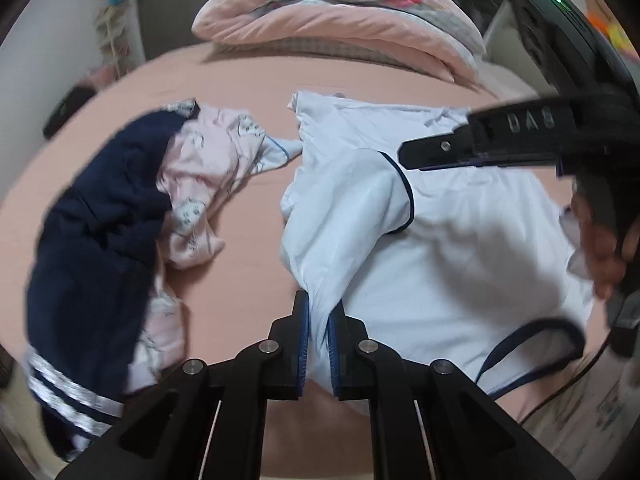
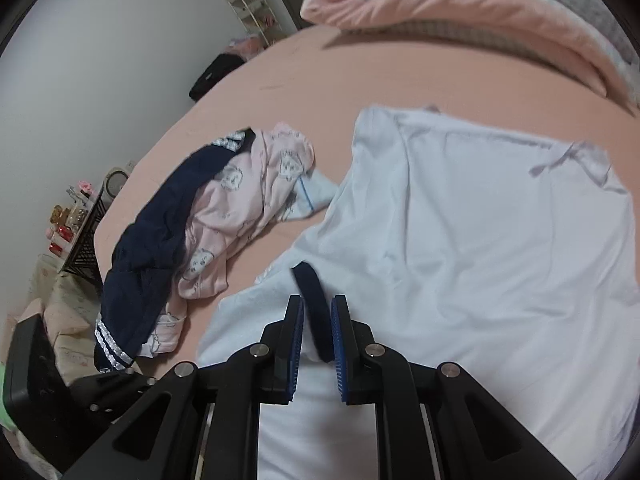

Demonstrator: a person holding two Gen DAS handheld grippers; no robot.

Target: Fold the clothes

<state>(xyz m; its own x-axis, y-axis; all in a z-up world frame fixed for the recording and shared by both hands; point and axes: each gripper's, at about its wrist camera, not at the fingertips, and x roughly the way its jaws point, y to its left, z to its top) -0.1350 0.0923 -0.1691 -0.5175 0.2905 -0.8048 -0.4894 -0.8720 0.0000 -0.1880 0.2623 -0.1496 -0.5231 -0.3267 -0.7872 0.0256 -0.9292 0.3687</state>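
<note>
White cotton with navy piping fills the ground ahead of both my claws: a white shirt (image 2: 480, 248) spread over the pink bed sheet (image 2: 400, 76). My left claw (image 1: 319, 320) is pinched narrow on a bunched fold of that shirt's edge; the cloth rises in a ridge straight out from between the blue pads (image 1: 304, 340) and runs away from me toward the far side of the bed. My right claw (image 2: 318, 320) is closed to a narrow gap on a navy-trimmed band (image 2: 314, 300) of the same shirt, the dark strip standing up between its pads with white fabric beneath and beyond it. In the left wrist view that right claw reaches in from the right side over the shirt, with a hand (image 1: 600, 248) wrapped round its handle; its tips are not visible from there.

To the left of the shirt, close but mostly apart from it, lies a heap: a navy garment with white stripes (image 2: 148, 248) draped against a pink printed garment (image 2: 240, 208). A pale blue-edged corner of that pile touches the shirt's left edge. At the head of the bed a folded pink quilt (image 1: 340, 20) sits well away from both claws.
</note>
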